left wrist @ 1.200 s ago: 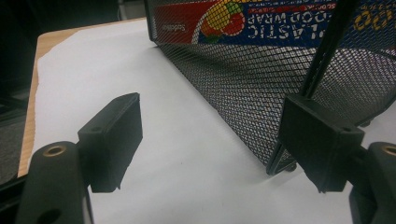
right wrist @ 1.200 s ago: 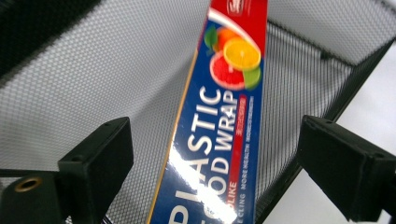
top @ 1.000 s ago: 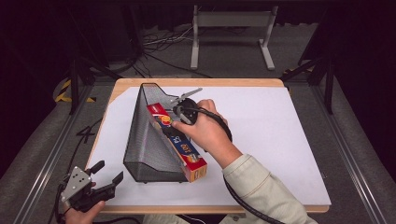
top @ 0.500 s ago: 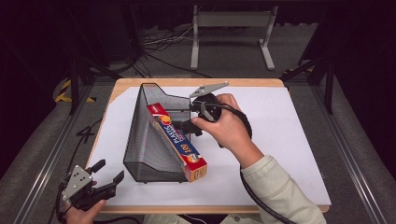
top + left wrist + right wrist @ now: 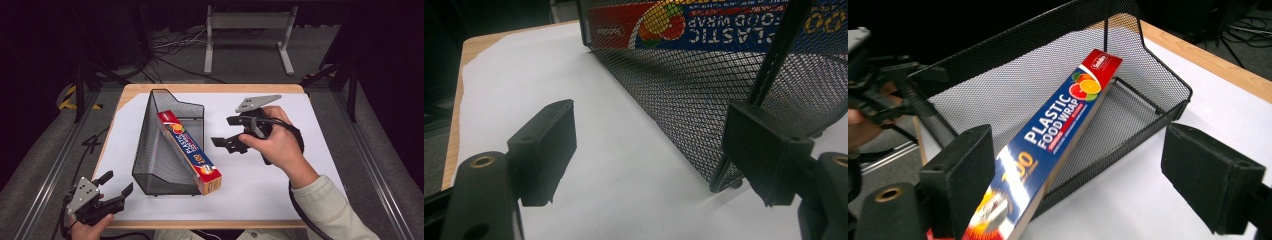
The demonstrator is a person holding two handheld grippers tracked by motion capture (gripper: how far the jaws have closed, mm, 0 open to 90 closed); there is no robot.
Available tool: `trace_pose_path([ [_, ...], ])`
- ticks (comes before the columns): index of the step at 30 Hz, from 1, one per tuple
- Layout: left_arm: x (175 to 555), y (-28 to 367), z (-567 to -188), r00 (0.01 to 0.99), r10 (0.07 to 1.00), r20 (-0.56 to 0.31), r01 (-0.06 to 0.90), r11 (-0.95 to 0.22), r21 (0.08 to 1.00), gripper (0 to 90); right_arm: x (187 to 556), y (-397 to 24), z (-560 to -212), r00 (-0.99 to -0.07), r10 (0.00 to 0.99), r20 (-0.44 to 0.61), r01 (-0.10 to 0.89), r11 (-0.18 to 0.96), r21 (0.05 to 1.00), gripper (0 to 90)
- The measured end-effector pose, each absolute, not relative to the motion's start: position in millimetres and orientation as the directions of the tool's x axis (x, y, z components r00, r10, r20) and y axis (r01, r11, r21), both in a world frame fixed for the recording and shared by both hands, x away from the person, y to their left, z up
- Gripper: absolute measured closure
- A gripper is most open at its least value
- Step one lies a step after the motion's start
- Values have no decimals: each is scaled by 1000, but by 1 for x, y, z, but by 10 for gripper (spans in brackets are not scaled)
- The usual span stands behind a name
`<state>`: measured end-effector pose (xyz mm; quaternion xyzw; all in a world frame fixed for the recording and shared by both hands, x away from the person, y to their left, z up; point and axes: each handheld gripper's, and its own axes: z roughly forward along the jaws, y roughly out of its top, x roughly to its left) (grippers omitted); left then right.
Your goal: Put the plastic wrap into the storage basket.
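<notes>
Overhead, a wooden table with a white sheet over most of its top stands in a dark room; grey floor, loose cables and a pale metal stand lie beyond it.

Count: one black mesh basket, one box of plastic food wrap, two grippers.

Box leans inside the basket, red end up against the mesh wall, lower end poking out over the open front onto the sheet.

Right gripper hovers just right of the basket, jaws apart after closing a little, nothing between them. Left gripper sits at the near left table edge, jaws wide, empty.

Right gripper view reads the label on the box and catches the left gripper behind the basket. Left gripper view shows the basket's foot on the sheet, lettering upside down through the mesh.
</notes>
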<state>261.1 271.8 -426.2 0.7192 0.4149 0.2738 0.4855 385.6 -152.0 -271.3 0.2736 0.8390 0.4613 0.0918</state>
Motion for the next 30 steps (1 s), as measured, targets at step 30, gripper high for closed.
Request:
trace_pose_path([
  [30, 262, 270, -425, 506, 863, -4, 336, -192, 922, 227, 353, -309, -306, -770, 637, 34, 336, 360, 871, 163],
])
